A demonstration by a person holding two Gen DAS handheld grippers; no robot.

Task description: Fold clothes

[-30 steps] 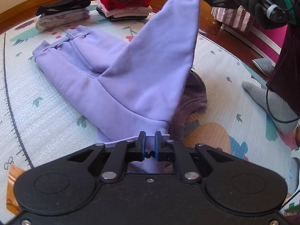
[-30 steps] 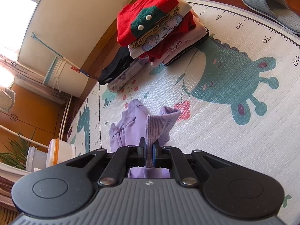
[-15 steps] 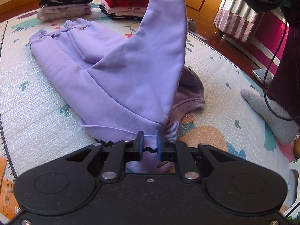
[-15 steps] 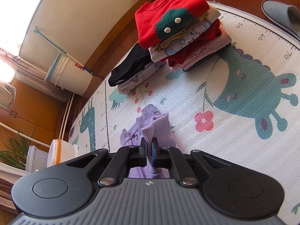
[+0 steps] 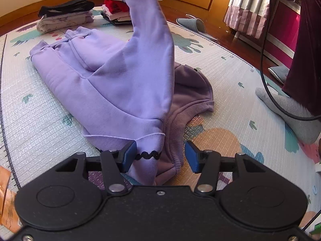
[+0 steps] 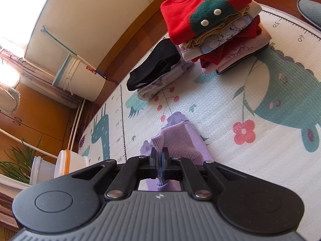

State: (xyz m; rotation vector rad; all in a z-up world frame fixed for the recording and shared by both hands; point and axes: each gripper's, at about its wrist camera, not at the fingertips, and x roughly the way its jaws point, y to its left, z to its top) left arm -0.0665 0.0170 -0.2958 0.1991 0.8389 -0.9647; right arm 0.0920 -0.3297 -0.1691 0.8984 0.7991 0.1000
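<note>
A lilac sweatshirt (image 5: pixel 112 84) lies on the play mat (image 5: pixel 230 76), its darker purple hood (image 5: pixel 192 92) spread to the right. My left gripper (image 5: pixel 160 156) stands open over the shoulder edge near me, blue pads apart, fabric and a black wavy trim lying between them. One sleeve (image 5: pixel 148 30) is lifted high toward the top of the left wrist view. My right gripper (image 6: pixel 159 163) is shut on that sleeve's ribbed cuff (image 6: pixel 176 142), held above the mat with the rest of the sweatshirt (image 6: pixel 192 132) hanging below.
A tall stack of folded clothes topped by a red sweater (image 6: pixel 202 8) and a low pile with a black garment (image 6: pixel 154 66) sit at the mat's far edge. Grey slippers (image 5: pixel 192 25) lie on the wood floor. A person's socked foot (image 5: pixel 289 112) rests on the mat's right side.
My left gripper has opened and let go of the sweatshirt's edge. The right gripper has carried the cuff further over the body toward the folded stacks.
</note>
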